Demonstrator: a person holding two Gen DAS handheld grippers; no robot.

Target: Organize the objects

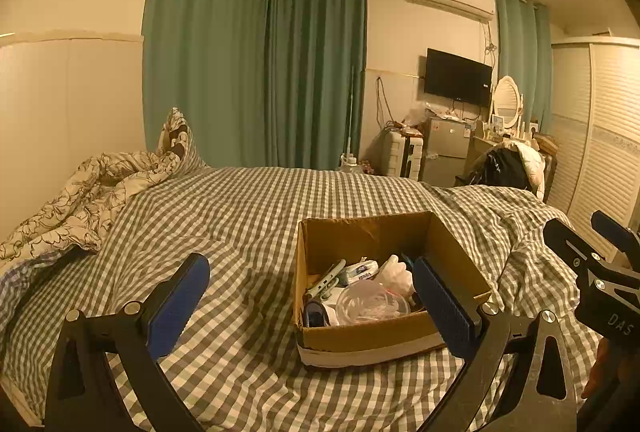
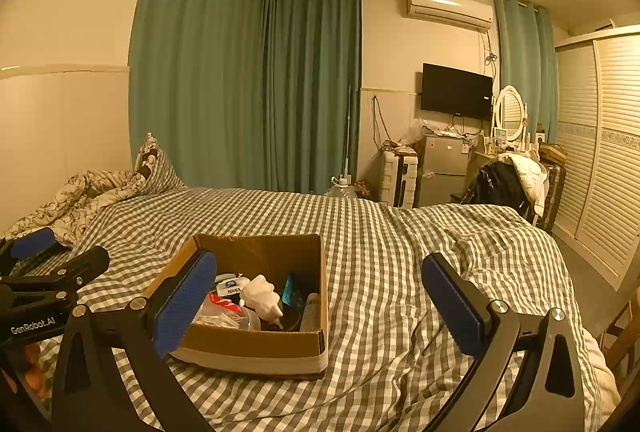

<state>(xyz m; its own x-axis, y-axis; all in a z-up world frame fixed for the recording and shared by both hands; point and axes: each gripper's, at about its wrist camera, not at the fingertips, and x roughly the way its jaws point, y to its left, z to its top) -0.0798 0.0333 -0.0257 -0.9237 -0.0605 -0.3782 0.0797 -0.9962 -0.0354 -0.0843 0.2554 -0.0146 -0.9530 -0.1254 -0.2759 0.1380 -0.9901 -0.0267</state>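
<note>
Right wrist: cardboard box (image 2: 256,346), seemingly toiletries.

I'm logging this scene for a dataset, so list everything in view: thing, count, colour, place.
cardboard box: 1, brown, open, on the bed, full of small items
white figurine: 1, white, inside the box
clear plastic bag: 1, transparent, inside the box
bed cover: 1, grey-white check, across the bed
floral quilt: 1, cream and dark print, bunched at the bed's far left
curtains: teal, far wall
TV: 1, black, wall-mounted
air conditioner: 1, white, above the TV
fridge: 1, silver, under the TV
wardrobe: 1, white louvred, right wall
left gripper: black, blue pads, open
right gripper: black, blue pads, open
</note>
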